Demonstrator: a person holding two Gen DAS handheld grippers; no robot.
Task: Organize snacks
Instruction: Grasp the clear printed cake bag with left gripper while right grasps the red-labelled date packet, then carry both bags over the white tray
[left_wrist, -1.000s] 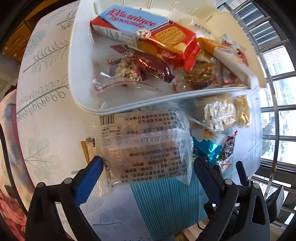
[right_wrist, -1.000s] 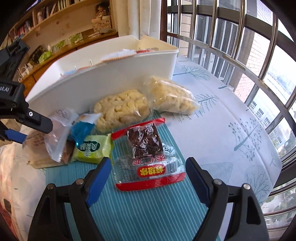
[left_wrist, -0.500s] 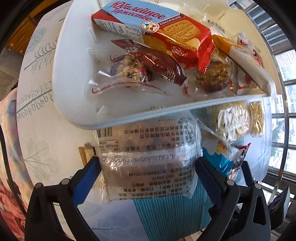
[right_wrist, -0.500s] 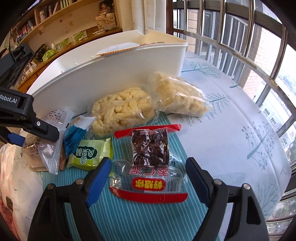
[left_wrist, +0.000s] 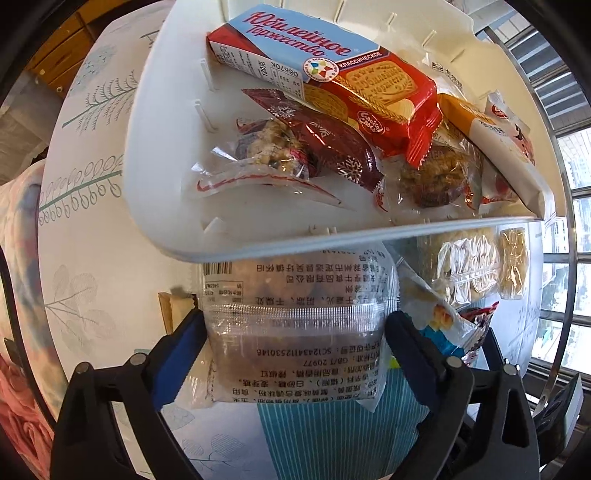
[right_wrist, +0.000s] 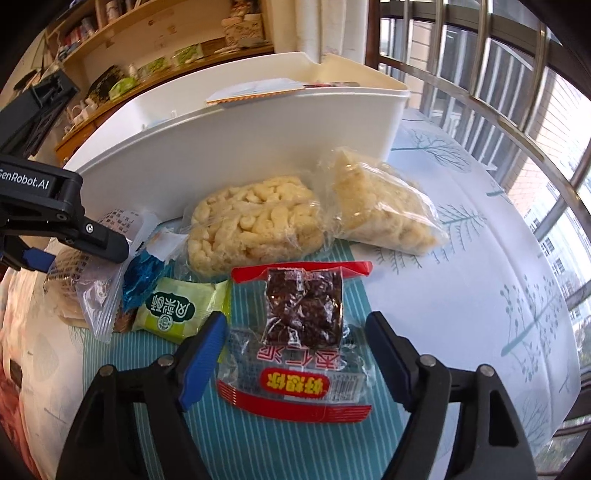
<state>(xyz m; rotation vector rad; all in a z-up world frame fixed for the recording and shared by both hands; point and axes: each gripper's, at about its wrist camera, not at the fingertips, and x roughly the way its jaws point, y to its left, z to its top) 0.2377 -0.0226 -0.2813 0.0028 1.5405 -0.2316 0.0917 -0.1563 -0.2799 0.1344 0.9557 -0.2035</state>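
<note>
Both grippers closing around crinkled film snack packets.
Left gripper (left_wrist: 295, 343): clear printed packet (left_wrist: 295, 332) gripped, top hidden by bin rim (left_wrist: 332, 243). Right gripper (right_wrist: 295, 347): unclenched around red-edged packet (right_wrist: 299, 339).

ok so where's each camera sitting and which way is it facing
Left wrist: on the left gripper, looking straight down at a clear printed snack pack between its closing jaws, the white bin beyond.
Right wrist: on the right gripper, angled down across the table at a red-edged snack pack between its closing jaws.
Shared: the bin and the clear pack; the right view also shows the left gripper.
</note>
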